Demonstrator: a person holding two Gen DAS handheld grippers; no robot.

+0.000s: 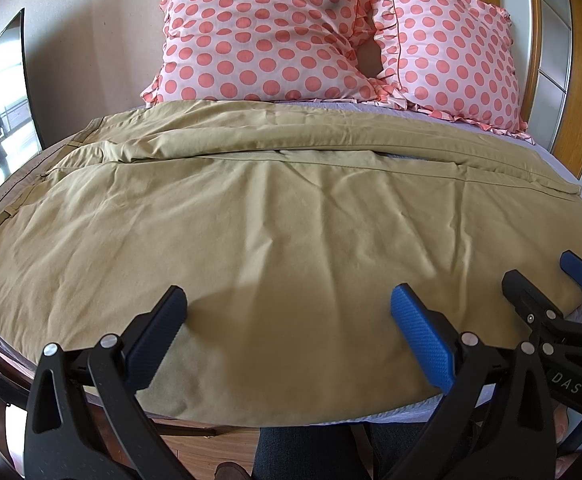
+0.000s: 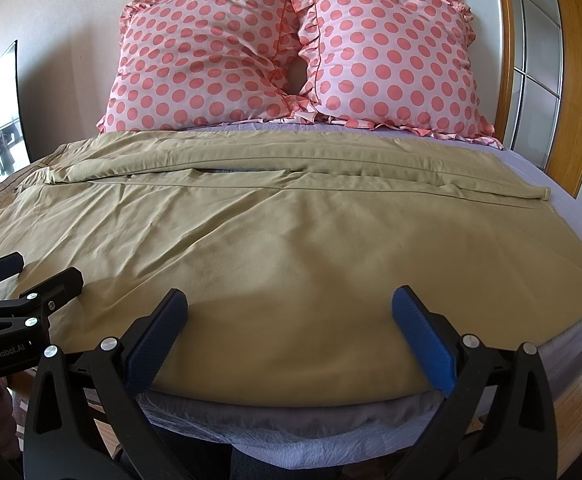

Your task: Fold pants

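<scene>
Khaki pants [image 1: 251,208] lie spread flat across the bed, waistband at the left, leg hems at the right; they also show in the right wrist view [image 2: 291,232]. One leg lies nearer me, the other behind it. My left gripper [image 1: 289,308] is open and empty, hovering over the near leg's front edge. My right gripper [image 2: 289,308] is open and empty over the same edge, farther right. Each gripper shows in the other's view: the right one at the right edge [image 1: 547,280], the left one at the left edge [image 2: 35,276].
Two pink polka-dot pillows [image 1: 267,36] [image 2: 391,56] lean against the wall at the head of the bed. A lilac sheet [image 2: 571,208] covers the mattress. A wooden door frame [image 2: 571,80] stands at the right. The bed's front edge [image 2: 291,432] is just below my grippers.
</scene>
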